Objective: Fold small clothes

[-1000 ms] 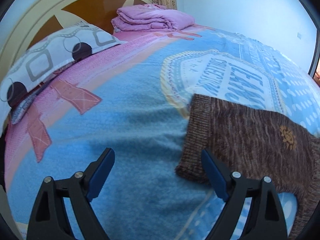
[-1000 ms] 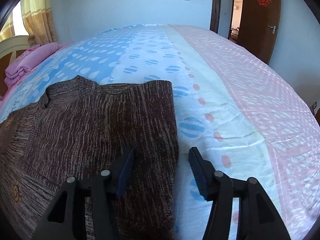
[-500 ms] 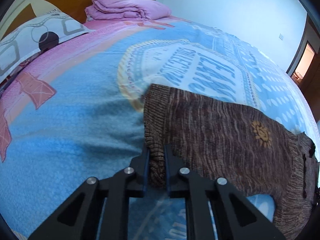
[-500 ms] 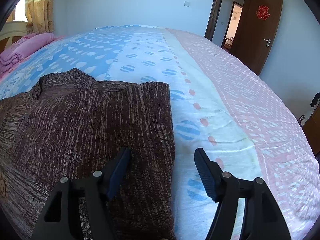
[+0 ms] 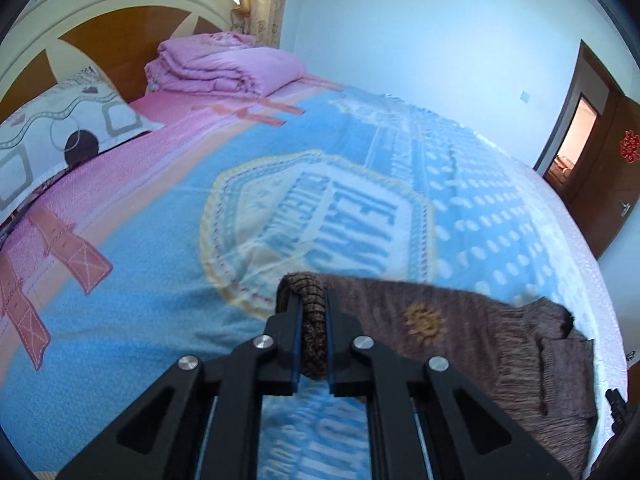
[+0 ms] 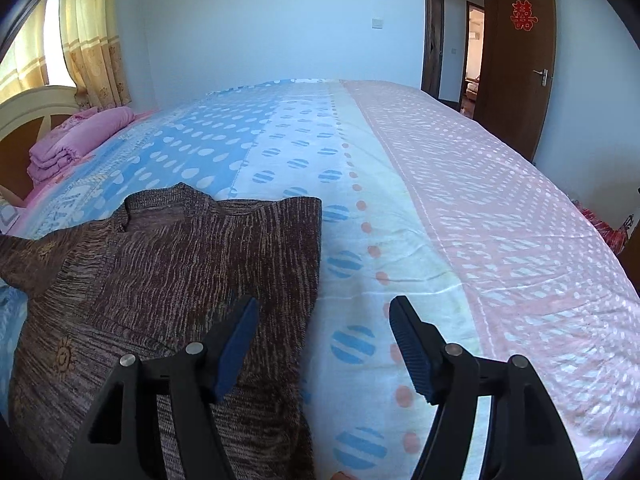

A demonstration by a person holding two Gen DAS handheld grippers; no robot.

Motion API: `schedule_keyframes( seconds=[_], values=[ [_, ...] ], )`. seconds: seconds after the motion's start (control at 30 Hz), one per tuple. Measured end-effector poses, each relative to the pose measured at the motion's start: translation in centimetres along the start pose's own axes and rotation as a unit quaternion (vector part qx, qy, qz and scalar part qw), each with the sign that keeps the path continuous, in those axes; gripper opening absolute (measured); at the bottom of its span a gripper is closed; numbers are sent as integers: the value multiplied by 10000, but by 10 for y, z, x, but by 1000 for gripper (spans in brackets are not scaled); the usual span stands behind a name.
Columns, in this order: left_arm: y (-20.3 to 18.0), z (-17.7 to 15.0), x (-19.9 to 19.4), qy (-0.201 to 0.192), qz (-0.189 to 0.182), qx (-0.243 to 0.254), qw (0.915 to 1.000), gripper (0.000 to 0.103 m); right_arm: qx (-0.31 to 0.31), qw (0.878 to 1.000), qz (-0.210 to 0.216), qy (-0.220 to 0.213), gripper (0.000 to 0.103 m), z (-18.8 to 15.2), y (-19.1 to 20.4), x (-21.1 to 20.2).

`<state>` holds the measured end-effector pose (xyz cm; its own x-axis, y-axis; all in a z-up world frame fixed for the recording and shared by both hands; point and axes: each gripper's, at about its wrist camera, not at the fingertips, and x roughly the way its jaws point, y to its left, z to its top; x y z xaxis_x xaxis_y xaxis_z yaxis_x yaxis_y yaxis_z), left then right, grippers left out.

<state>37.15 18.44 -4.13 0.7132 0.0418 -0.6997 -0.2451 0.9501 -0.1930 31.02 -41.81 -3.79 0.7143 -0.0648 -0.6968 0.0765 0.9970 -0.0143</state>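
Left hand-held gripper (image 5: 313,312): jaws clenched on ribbed hem corner of brown knit sweater (image 5: 480,344); corner bunched between the 2 blue pads, raised off the bed cover (image 5: 160,240). Rest of sweater trails to the right in left wrist view, w/ orange sun emblem (image 5: 424,320) facing up.

Right hand-held gripper (image 6: 320,340): released, jaws wide apart, nothing between pads. Left finger (image 6: 236,344) sits over sweater's right-hand part; right finger over bare bed cover; whether it touches the knit can't be told.

Sweater lies mostly flat on bed, collar toward the far side in right wrist view.

Bkgd: folded pink quilt (image 5: 224,64) + patterned pillow (image 5: 60,128) by headboard (image 5: 100,20); brown door (image 6: 516,56) open.
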Motion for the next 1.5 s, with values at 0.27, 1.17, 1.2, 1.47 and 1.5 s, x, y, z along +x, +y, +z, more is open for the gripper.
schedule_keyframes(
  seconds=[0.27, 1.17, 1.2, 1.47, 1.5],
  values=[
    [-71, 8, -29, -182, -440, 280, 9985, 10, 134, 9999, 25, 25, 71, -23, -25, -7],
    [-326, -158, 16, 19, -531, 2676, 9621, 20, 436, 9982, 323, 249, 73, -45, -28, 8],
    [-325, -160, 10, -34, -577, 2749, 9597, 26, 456, 9980, 342, 265, 73, -46, -29, 9],
    [-241, -128, -18, -1057, 264, 2751, 9552, 70, 232, 9997, 16, -112, 73, -36, -13, -17],
    [-224, -121, -6, -1090, 737, 2797, 9510, 71, 133, 9998, 96, -140, 73, -31, -3, -24]
  ],
)
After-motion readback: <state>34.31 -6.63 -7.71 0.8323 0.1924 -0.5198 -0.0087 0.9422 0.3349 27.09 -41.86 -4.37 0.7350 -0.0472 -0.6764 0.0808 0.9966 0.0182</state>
